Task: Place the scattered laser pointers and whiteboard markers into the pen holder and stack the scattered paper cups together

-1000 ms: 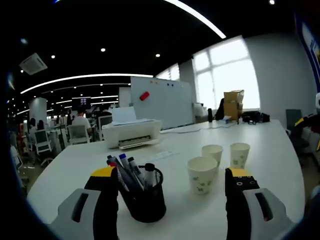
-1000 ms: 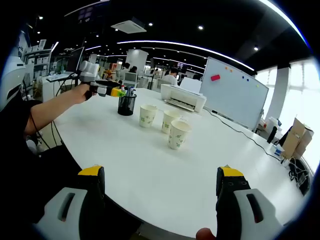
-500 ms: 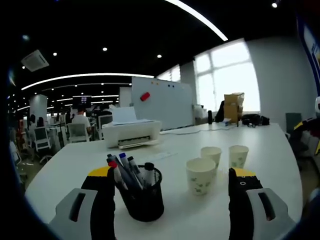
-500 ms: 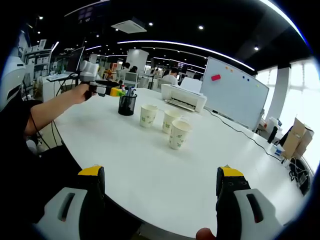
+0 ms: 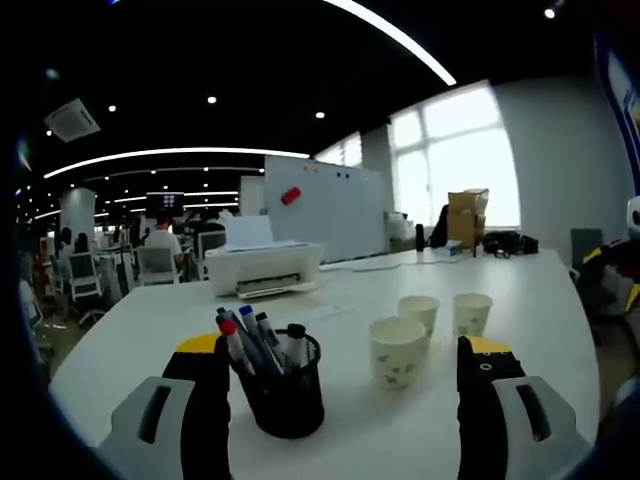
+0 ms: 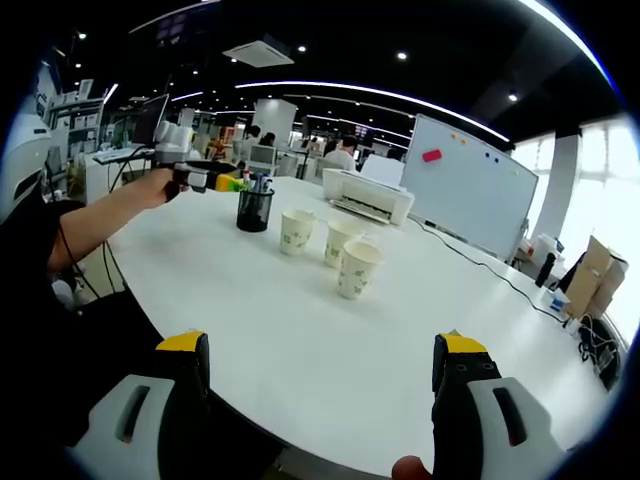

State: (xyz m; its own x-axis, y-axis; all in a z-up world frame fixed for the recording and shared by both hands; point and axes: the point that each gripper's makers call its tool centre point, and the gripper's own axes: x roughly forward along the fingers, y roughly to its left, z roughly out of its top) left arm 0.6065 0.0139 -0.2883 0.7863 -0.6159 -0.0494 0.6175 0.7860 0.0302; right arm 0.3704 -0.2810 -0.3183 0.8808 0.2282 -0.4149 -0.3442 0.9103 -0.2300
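Left gripper view: my left gripper (image 5: pixel 345 395) stands with jaws wide and empty. Between them, near the round white table's (image 5: pixel 420 440) near edge, the black mesh pen holder (image 5: pixel 282 392) carries upright markers with red, blue and black caps (image 5: pixel 252 338). To its right stand three separate white paper cups with green sprigs (image 5: pixel 397 351), unstacked.

Right gripper view: my right gripper (image 6: pixel 320 385) is likewise wide and empty at the table's edge, well apart from holder and cups.
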